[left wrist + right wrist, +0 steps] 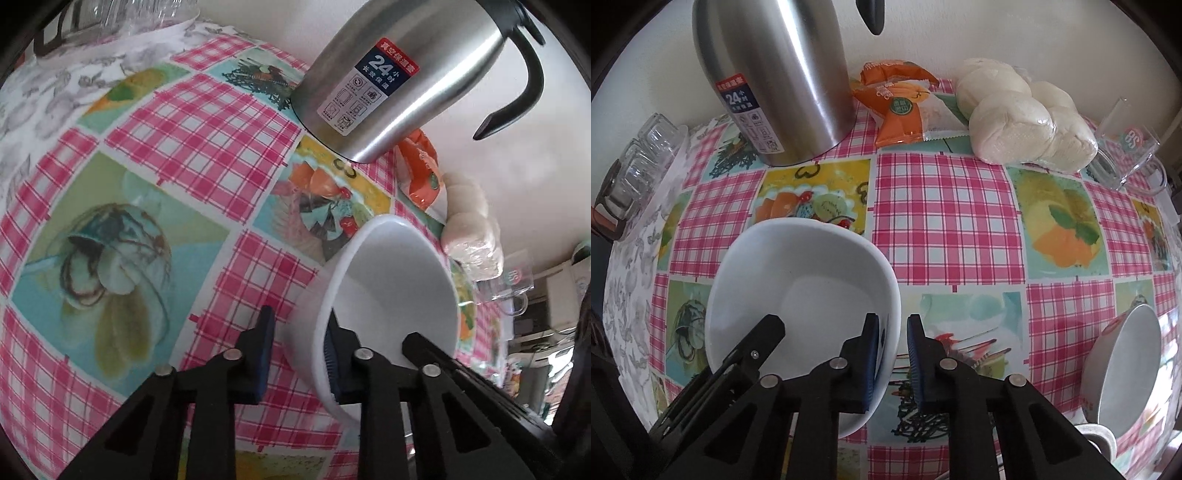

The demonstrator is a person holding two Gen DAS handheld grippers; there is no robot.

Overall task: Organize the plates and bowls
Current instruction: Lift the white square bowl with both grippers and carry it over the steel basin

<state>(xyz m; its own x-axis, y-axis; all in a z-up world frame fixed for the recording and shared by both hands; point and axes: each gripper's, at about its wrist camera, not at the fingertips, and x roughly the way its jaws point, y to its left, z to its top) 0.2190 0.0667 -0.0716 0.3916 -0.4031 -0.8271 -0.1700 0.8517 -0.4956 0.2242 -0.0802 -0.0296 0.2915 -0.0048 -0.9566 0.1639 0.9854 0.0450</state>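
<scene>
A white bowl (pixel 391 280) (pixel 805 277) rests on the checked tablecloth. My left gripper (pixel 299 332) straddles its left wall, one finger outside and one inside, with a gap to the outer pad; it is open. My right gripper (pixel 892 332) straddles the bowl's right wall the same way, jaws apart and not clamped. The left gripper's finger (pixel 753 347) shows inside the bowl in the right wrist view. A second bowl (pixel 1126 369) with a red-patterned outside lies tilted at the table's right front.
A steel thermos (pixel 775 74) (pixel 399 74) stands at the back left. An orange snack pack (pixel 897 103), bagged white buns (pixel 1023 118) and a clear mug (pixel 1126 147) line the wall. Upturned glasses on a tray (pixel 646 155) sit far left. A grey mug rim (pixel 1097 439) shows front right.
</scene>
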